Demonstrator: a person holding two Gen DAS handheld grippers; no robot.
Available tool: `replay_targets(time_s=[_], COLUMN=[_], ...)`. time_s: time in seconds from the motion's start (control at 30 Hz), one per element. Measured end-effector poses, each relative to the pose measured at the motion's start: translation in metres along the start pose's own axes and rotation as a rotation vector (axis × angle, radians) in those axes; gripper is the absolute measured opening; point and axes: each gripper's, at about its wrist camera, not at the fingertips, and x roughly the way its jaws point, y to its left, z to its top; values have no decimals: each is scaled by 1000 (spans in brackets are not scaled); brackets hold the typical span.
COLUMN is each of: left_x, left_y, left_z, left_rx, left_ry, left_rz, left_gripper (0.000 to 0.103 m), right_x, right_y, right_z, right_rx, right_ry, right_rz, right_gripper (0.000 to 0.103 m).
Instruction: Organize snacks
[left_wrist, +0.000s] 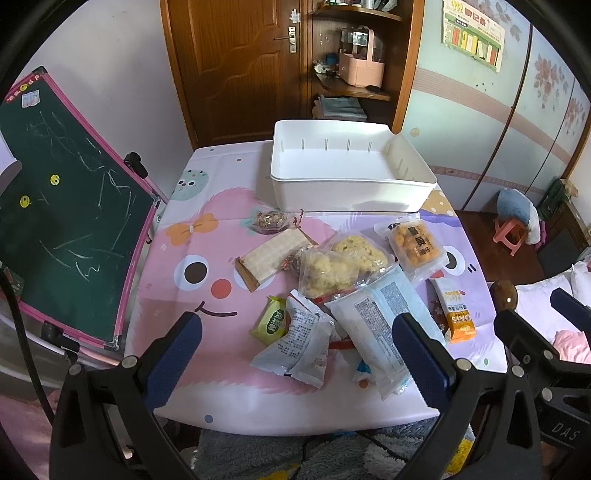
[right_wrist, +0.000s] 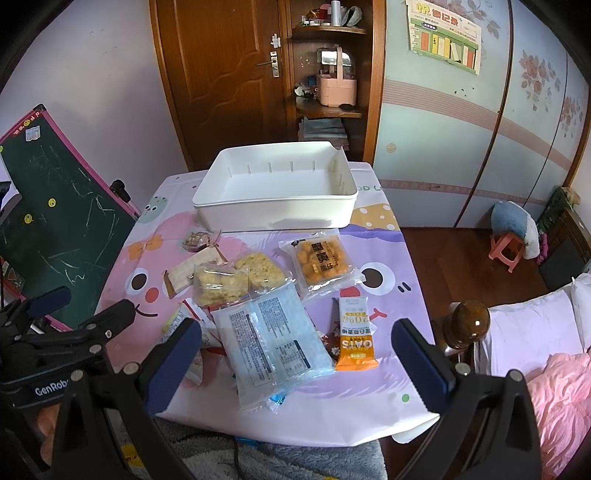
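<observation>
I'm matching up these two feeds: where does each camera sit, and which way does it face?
Left wrist: on the left gripper, facing across the snack-strewn table to the white plastic bin; its open fingers and the right gripper show.
Right wrist: on the right gripper, facing likewise; the left gripper shows.
Shared: bin, orange oats bar packet, brown wooden door.

Table cover (left_wrist: 207, 258): pink and lilac, cartoon faces, orange bow at 9 o'clock.
Bin (right_wrist: 275, 218), 12 o'clock: plain white.
Large packet (right_wrist: 267, 341), centre: pale blue, black print.
Oat bar (right_wrist: 355, 338), 3 o'clock of it: white over orange, white lettering.
Egg-yolk snack pack (right_wrist: 321, 264): clear, orange contents, black characters.
Two puffed-snack bags (left_wrist: 332, 271): clear, pale yellow contents.
Small packet (left_wrist: 271, 321), 7 o'clock: green-yellow.
Wafer bar (left_wrist: 273, 256): cream, possibly brown-edged.
Gripper fingers (left_wrist: 173, 354): dark blue pads, black frames.
Chalkboard (left_wrist: 66, 206): green, pink frame.
</observation>
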Motion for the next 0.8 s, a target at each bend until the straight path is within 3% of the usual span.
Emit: replay_targets(time_s=[0.8], left_x=[0], left_y=[0], left_z=[-1], left_rx=[0], left_ry=[3], left_rz=[1], left_gripper=[103], right_x=[4], right_y=[4], right_z=[-5], right_rx=[-3], right_ry=[9], right_rz=[1], right_gripper=[103])
